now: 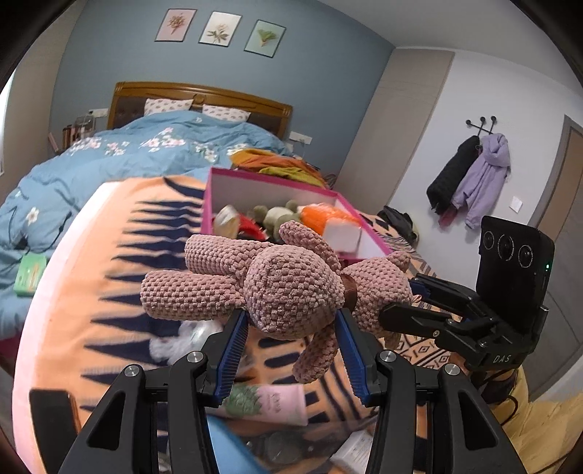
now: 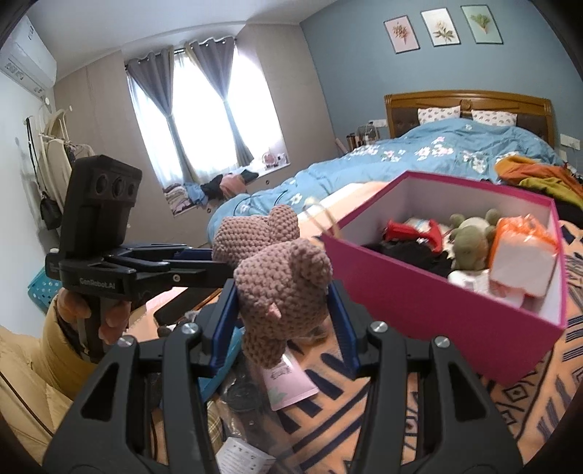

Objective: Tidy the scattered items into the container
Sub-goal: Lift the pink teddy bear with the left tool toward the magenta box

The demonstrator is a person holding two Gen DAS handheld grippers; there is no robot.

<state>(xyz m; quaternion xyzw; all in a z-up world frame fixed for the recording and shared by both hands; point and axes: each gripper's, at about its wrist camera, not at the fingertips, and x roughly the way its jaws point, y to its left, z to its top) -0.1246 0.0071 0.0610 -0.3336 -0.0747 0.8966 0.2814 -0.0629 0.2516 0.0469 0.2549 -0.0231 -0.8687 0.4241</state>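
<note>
The crocheted pink bear (image 1: 288, 288) is held in the air between both tools, above the orange patterned blanket (image 1: 120, 262) and just short of the near wall of the pink box (image 2: 430, 306). The left gripper (image 1: 291, 350) has its blue pads pressed against the bear's body. The right gripper (image 2: 282, 313) clamps the bear's head, one pad on each side.

Hidden or unclear:
- The bear covers the near edge of the box in the left wrist view.
- Items under the grippers are blurred and partly blocked; only a pink tube (image 1: 280, 403) with a green leaf print can be made out.
- Box contents are partly masked by the box wall. Visible: an olive plush toy (image 2: 472, 239), an orange and white packet (image 2: 524, 255), a red item (image 2: 415, 231).
- The hand (image 2: 91, 313) on the left tool's handle shows only fingers and a yellow sleeve.

Surface and room:
- The blanket lies over the near end of a bed with a blue floral duvet (image 1: 145, 153) and a wooden headboard (image 2: 470, 105).
- Clothes (image 1: 280, 164) are heaped beyond the box.
- Three framed prints (image 1: 218, 29) hang on the blue wall.
- Coats (image 1: 473, 178) hang on wall hooks at right.
- A curtained window (image 2: 204, 109) is at far left.
</note>
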